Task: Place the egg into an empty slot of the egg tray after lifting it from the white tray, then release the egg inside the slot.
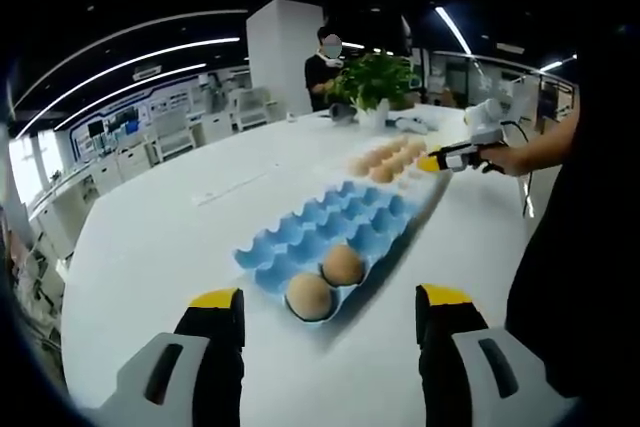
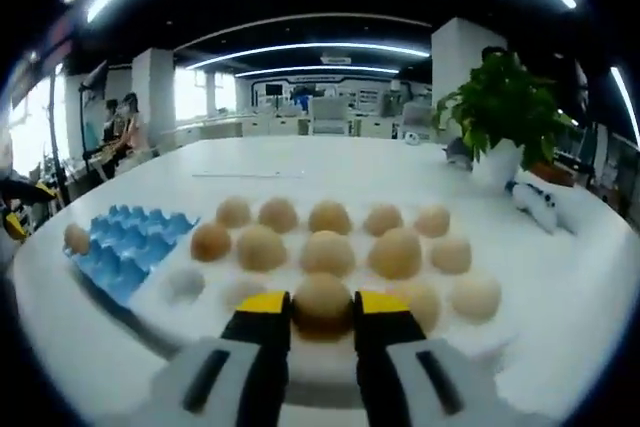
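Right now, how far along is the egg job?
Done: two eggs already sit in the blue egg tray. In hand: the right gripper has its jaws around an egg that still sits among the others on the white tray. Left: lifting it, carrying it to an empty slot, releasing it. The left gripper is open.

The left gripper view looks along the blue egg tray (image 1: 335, 232) from well back, while the right gripper view sits close over the eggs (image 2: 330, 247), that tray at its left.
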Available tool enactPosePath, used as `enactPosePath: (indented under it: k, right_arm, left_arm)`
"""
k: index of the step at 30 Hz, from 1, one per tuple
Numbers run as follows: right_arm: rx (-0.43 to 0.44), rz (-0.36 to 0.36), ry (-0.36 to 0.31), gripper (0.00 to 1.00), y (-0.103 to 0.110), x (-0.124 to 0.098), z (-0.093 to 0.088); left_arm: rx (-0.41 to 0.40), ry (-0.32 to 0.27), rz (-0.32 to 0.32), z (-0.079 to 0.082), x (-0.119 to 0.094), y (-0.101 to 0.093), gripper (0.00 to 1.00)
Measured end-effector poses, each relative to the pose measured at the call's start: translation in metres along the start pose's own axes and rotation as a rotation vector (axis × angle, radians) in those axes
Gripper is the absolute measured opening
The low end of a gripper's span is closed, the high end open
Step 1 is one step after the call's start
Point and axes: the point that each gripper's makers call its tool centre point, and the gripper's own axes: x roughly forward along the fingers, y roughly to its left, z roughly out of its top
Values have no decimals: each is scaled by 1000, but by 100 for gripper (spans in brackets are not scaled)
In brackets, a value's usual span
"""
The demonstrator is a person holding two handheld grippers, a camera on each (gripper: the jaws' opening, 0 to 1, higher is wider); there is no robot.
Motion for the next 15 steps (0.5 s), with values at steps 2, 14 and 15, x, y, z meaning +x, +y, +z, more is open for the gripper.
enactPosePath:
  k: [2, 14, 15]
  right_arm:
    - [17, -3, 9, 23, 0, -1, 1]
    - [-5, 32, -39, 23, 14, -14, 27]
    - [-7, 35, -42, 23, 16, -14, 28]
  left_arm:
    - [-1, -2, -2, 1, 0, 0, 70]
    - [0, 3, -1, -2, 1, 0, 70]
    - [0, 2, -1, -2, 1, 0, 70]
